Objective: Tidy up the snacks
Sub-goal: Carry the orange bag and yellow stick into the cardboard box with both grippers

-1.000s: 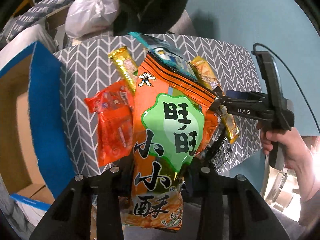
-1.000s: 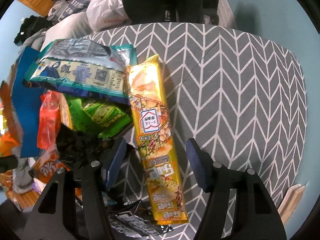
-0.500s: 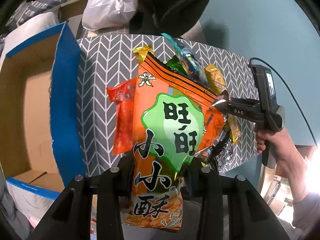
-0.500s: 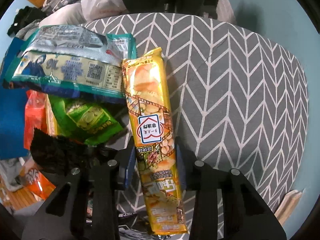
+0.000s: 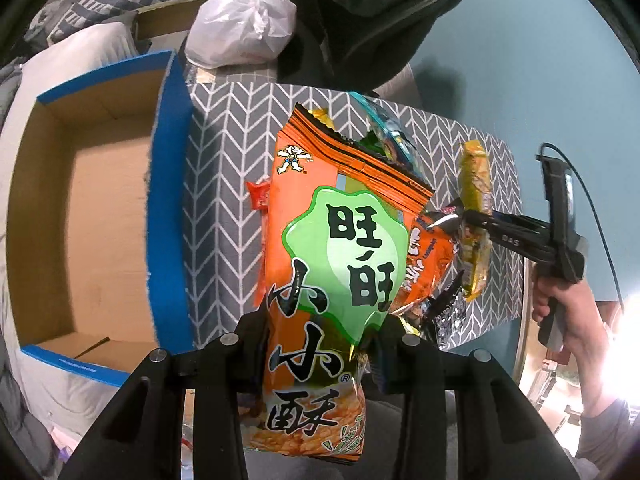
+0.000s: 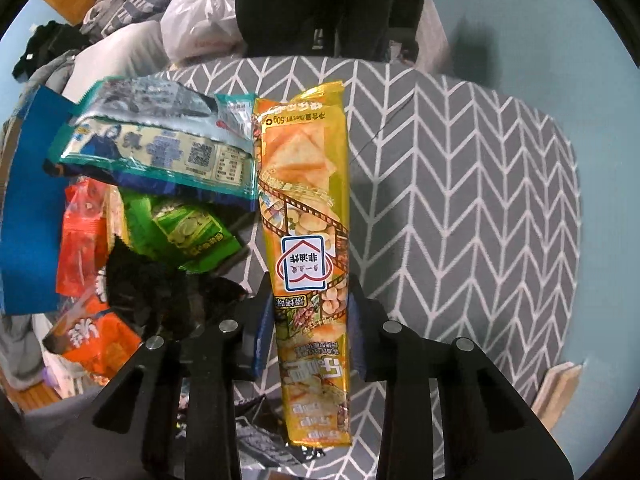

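From my left wrist camera, I am holding my left hand-held gripper (image 5: 320, 344) out over the near edge of the bench (image 5: 224, 208), its fingers clamped on the lower part of a big orange snack bag (image 5: 332, 240). The bag is standing nearly upright, long axis running up and away from me, torn top edge leaning slightly to the right. To its left an open cardboard box (image 5: 92, 216) with blue edging is sitting against the bench. Off to the right I am seeing my right hand (image 5: 568, 312) wrapped round the grip of the right hand-held gripper (image 5: 464, 220), which is reaching in level from the right toward the yellow packet (image 5: 474, 184).

From my right wrist camera, the right hand-held gripper (image 6: 310, 320) is pinching the long yellow packet (image 6: 306, 208) across its narrow width, below the middle. The packet is pointing straight away from me, lengthwise along the fingers, over the bench (image 6: 460, 200). Just left of it are lying a teal packet (image 6: 160, 152), a green packet (image 6: 188, 232) and a red packet (image 6: 80, 248).
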### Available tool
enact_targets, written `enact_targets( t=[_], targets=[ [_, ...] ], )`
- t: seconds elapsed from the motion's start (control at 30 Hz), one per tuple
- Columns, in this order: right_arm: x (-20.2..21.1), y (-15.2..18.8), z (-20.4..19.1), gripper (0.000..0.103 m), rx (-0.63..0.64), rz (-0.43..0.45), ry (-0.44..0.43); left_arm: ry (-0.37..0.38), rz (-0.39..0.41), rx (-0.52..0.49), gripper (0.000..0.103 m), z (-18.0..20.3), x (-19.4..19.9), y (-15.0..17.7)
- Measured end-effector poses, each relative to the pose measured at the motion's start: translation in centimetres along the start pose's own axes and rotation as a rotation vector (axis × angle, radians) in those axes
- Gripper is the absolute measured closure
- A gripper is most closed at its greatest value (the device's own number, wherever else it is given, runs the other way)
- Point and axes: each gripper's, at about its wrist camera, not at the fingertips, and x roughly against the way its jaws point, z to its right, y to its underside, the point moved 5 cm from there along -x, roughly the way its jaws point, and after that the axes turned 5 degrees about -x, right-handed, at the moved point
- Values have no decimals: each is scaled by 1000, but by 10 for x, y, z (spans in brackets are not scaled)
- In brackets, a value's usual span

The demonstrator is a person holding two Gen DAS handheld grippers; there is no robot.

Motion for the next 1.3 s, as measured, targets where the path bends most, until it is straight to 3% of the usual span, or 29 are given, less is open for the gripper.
enact_targets(
  t=[0.17,0.5,0.9,1.3],
  targets=[
    [30,0,6,72,-2,38,-18,1,14,30,64,-11,9,1],
    [93,2,-25,72,7,93,-47,-15,42,83,64,-34,28,7],
    [132,-13,-98,72,59,121,-111,-30,76,155,64,-73,50,16],
    [129,-25,-198,72,184,111,-192,-52,126,239,64,-119,70,23]
  ],
)
